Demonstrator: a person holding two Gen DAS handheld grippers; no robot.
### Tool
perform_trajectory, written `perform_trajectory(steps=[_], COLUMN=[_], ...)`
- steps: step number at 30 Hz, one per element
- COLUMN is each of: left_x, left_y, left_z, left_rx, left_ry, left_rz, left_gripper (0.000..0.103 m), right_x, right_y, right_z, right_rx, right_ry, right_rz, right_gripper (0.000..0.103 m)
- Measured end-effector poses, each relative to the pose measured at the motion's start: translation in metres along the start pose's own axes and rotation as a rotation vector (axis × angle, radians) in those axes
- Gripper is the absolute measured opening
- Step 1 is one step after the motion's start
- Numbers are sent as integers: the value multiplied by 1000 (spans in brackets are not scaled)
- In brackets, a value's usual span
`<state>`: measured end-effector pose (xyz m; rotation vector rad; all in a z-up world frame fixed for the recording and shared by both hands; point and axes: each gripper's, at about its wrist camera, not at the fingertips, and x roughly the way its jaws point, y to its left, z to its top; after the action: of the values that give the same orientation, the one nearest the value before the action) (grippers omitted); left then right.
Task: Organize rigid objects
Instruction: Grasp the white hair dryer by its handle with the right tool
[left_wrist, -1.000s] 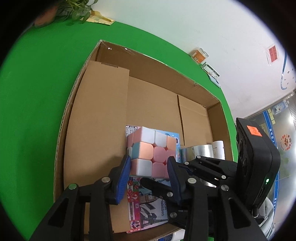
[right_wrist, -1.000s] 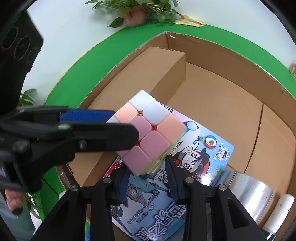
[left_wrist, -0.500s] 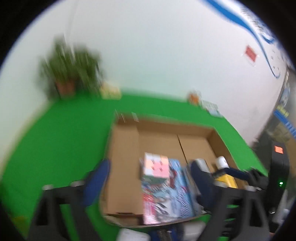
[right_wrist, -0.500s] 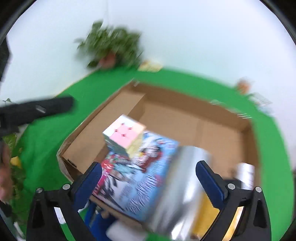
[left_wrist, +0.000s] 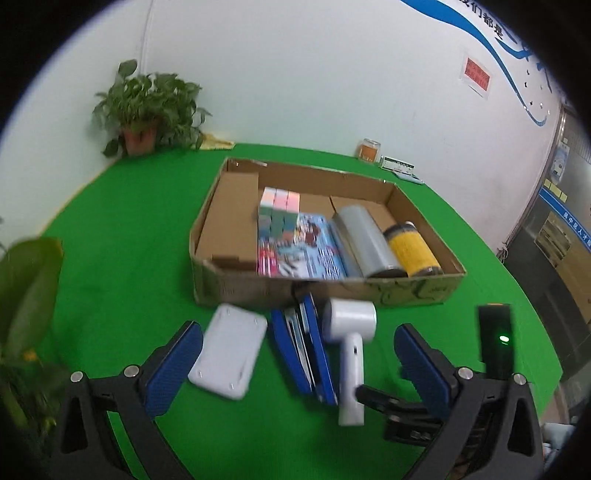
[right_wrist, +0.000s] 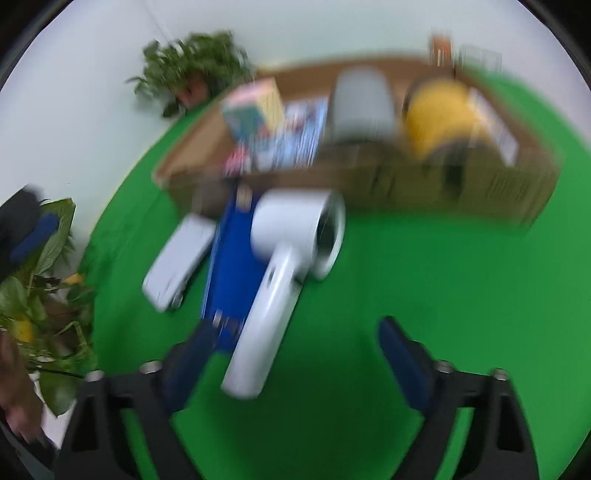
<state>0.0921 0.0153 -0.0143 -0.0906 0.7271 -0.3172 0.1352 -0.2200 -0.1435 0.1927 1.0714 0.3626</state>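
Both views are evenly and brightly lit, with only soft shadows seen under the cardboard box (left_wrist: 325, 291). Heavy fisheye bending and black corners are seen at the edges. The left wrist view is only mildly smeared, while the right wrist view is badly motion-blurred, the hair dryer (right_wrist: 284, 273) included.

Wall lettering (left_wrist: 493, 22), red sign (left_wrist: 477, 72): illegible.
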Motion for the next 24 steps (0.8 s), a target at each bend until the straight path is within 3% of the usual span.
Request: perform_trajectory(steps=[3, 5, 6, 7, 8, 15, 24], left_x=[-8, -15, -17, -17, -18, -3, 39], left_y=[1, 3, 5, 7, 8, 1, -30], left_z=[-16, -22, -24, -24, -24, -27, -41], left_rx=[-13, -26, -34, -44, -52, -75, -97], left_ry=[12, 9, 9, 11, 12, 54, 190], left_rz=[27, 34, 36, 37, 37, -41, -243], left_gripper=[103, 103, 103, 103, 103, 103, 103], right_x=[15, 22, 29, 33, 36, 17, -21], right_y=[6, 10, 15, 17, 15, -2, -23], right_z=[-7, -8, -5, -7, -6, -24, -63], right_rx=[5, -6, -27, -37, -36, -41, -94], right_ry=[1, -6, 2, 12, 22, -9, -2], right_rz=[10, 35, 24, 11, 24, 3, -76], right_gripper=[77, 68, 61, 43, 37, 28, 24])
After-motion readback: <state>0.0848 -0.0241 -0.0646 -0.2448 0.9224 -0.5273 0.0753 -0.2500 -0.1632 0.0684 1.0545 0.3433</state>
